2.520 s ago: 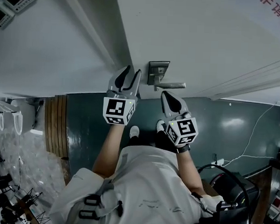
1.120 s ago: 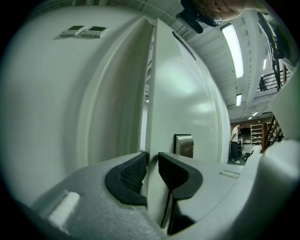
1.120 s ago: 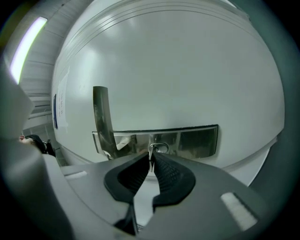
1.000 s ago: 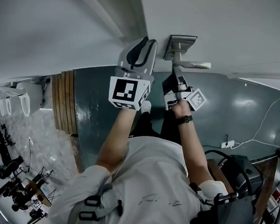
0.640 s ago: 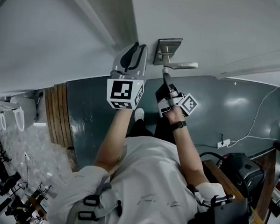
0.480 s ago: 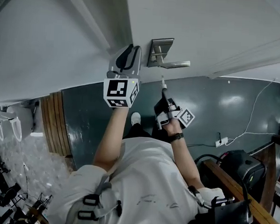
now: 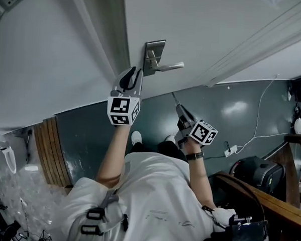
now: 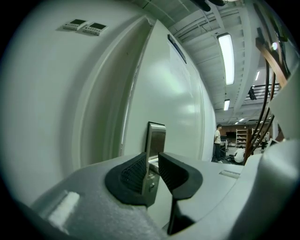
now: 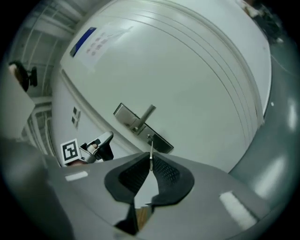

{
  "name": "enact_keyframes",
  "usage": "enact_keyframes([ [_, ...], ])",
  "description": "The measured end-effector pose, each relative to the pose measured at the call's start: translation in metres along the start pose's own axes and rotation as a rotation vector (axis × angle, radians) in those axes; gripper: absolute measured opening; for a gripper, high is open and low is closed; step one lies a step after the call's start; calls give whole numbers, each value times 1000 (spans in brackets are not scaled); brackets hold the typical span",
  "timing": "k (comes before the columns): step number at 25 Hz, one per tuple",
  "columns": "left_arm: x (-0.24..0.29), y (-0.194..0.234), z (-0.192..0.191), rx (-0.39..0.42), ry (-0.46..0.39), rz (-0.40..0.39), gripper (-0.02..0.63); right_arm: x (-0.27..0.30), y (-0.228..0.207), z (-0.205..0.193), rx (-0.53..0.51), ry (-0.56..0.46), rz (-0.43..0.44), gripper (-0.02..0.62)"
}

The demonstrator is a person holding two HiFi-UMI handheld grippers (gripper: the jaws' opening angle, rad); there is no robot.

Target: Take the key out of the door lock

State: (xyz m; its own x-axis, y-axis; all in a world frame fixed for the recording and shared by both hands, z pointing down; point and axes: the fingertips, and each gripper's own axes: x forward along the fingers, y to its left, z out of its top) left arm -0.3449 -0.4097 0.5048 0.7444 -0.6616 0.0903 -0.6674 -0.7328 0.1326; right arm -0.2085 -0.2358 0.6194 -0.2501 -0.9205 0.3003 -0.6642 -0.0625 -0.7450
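Observation:
The steel lock plate (image 7: 155, 54) with its lever handle (image 7: 169, 67) sits on the white door (image 7: 210, 30). My right gripper (image 7: 180, 109) hangs below and to the right of the plate, well clear of it. It is shut on the key (image 7: 174, 97), whose thin blade (image 9: 151, 156) sticks out from between the pads toward the lock plate (image 9: 140, 125). My left gripper (image 7: 132, 76) stays by the door edge just below-left of the plate. Its jaws are closing a little, a gap still shows and no pad presses on anything. The plate's edge (image 8: 156, 138) shows through that gap.
Dark green floor lies below, with a power strip and white cable (image 7: 230, 147). A black case (image 7: 251, 173) and a wooden rail (image 7: 257, 196) stand at the right, wooden slats (image 7: 47, 150) at the left. Two wall panels (image 8: 86, 26) are mounted beside the door frame. People (image 8: 218, 140) are far off.
My right gripper has drawn back and down from the lock with the key, which is now out of the keyhole. The left gripper has dropped a little away from the plate.

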Motion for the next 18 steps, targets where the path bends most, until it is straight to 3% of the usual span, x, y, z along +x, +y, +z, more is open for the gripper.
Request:
enact_keyframes([
  [4,-23,-48,-13,6,22,-19,62,-16,29,30,-320,3,0,23],
  [6,-31,-74,-15,7,31,-24,54,-27,41,47,-430,-17,6,23],
  [9,-48,-98,-15,0,40,33,24,-38,57,61,-575,-13,52,23],
  [15,-84,-155,-3,0,2,124,-2,-92,75,74,-801,-23,65,23],
  [18,-103,-171,21,22,-43,151,-2,-105,99,89,-843,-78,94,24],
])
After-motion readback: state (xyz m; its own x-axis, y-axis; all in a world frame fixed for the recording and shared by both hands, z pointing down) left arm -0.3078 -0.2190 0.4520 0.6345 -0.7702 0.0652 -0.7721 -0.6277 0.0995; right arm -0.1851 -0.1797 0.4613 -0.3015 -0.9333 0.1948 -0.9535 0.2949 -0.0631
